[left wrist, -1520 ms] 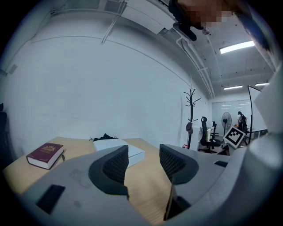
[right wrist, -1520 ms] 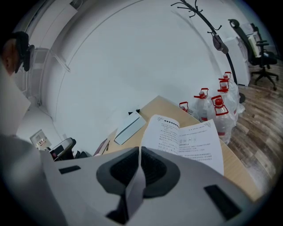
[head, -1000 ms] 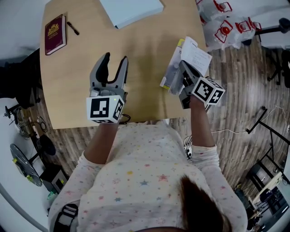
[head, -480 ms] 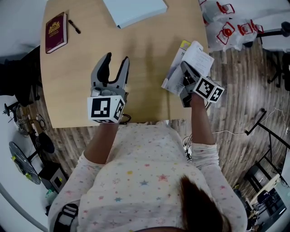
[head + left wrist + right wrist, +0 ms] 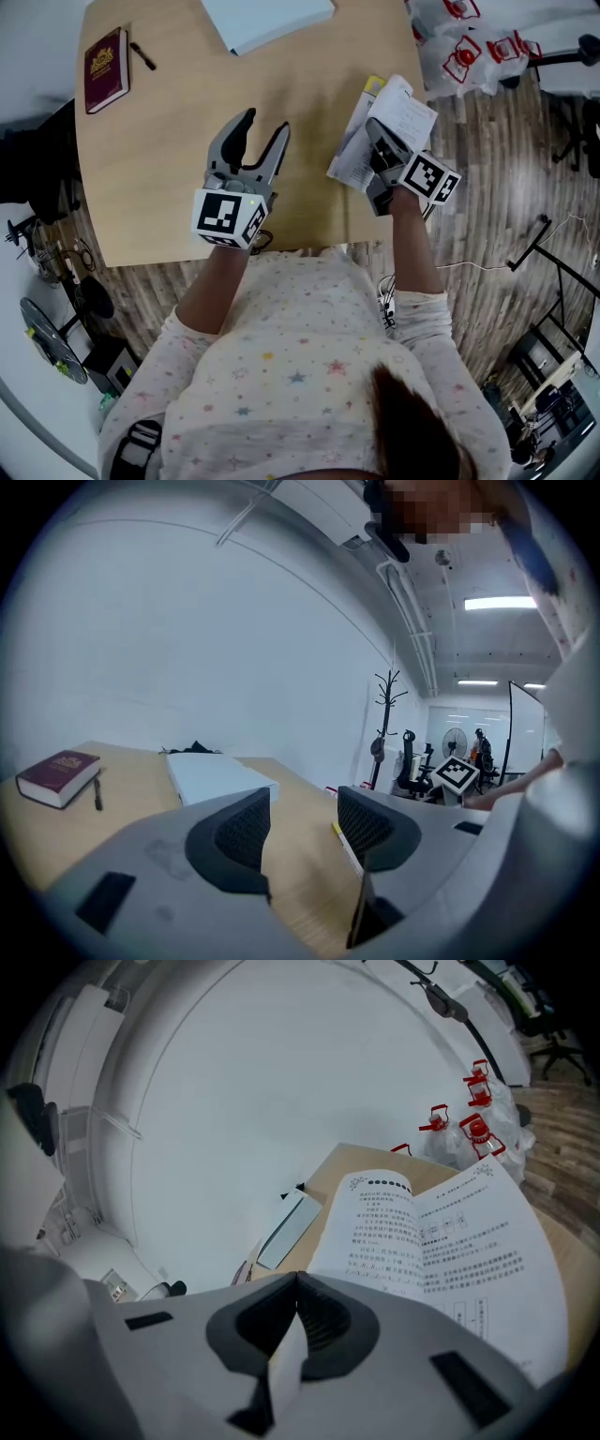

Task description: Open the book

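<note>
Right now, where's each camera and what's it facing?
Head view: on the person's head, steeply down at the table; left gripper, right gripper, forearms show.
Left gripper view: on left gripper, across the table past open jaws.
Right gripper view: on right gripper, facing the book page it pinches.
Shared: maroon book, head and left views.

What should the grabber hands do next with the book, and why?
Probably the left gripper, open and empty over the table, should slide across to steady the book. The right gripper is pinching lifted pages, with nothing holding the rest down.
</note>
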